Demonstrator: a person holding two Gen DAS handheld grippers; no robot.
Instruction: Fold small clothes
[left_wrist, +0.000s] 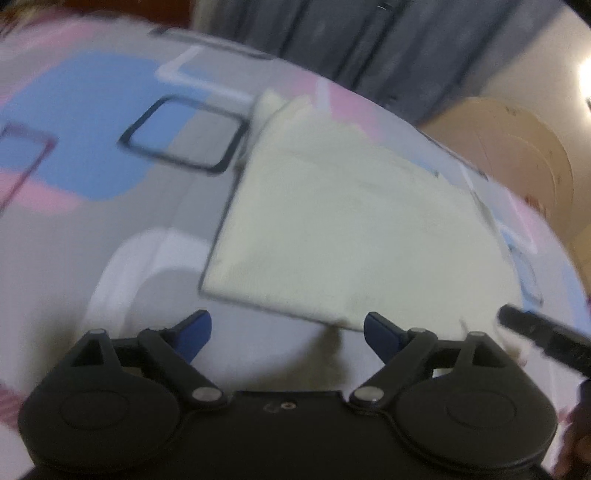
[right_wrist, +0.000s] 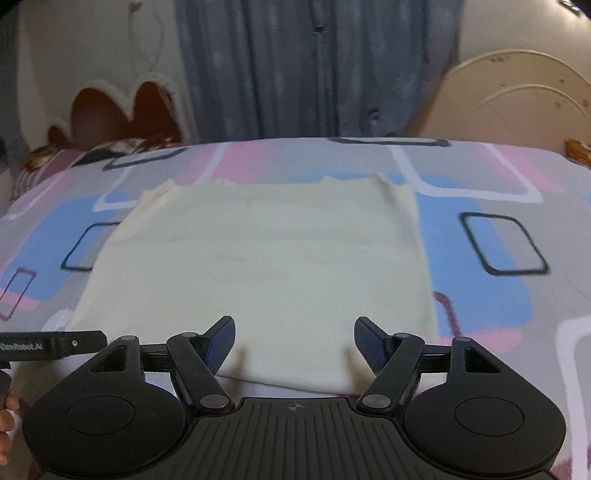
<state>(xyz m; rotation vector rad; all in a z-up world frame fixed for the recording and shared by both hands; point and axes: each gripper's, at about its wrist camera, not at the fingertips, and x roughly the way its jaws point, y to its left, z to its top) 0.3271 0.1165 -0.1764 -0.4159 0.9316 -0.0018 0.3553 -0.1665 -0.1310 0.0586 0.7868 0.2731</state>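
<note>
Cream cloth (right_wrist: 266, 266) lies flat on the patterned bedsheet (right_wrist: 480, 288), spread as a rough square, its far edge slightly ragged toward 12 o'clock and its near edge just under the right gripper (right_wrist: 294, 343); no box, basket or other container shows in either view (only bed, cloth and room behind). Right gripper: jaws spread wide, blue pads (right_wrist: 369, 341) apart with nothing between them, hovering over the cloth's near hem, contact cannot be told. Left gripper (left_wrist: 286, 334) in its own blurred view: jaws likewise wide apart, blue fingertips (left_wrist: 194, 332) clear of the cream cloth (left_wrist: 351, 229), which lies from 12 to 2 o'clock ahead of it, its near corner just beside the right-hand fingertip; holding nothing. The left gripper's body also shows at 9 o'clock in the right wrist view, beside the cloth's near left corner. Grey-blue curtain (right_wrist: 314, 66) hangs beyond the bed at 12 o'clock; a cream headboard (right_wrist: 517, 96) stands at 2 o'clock
</note>
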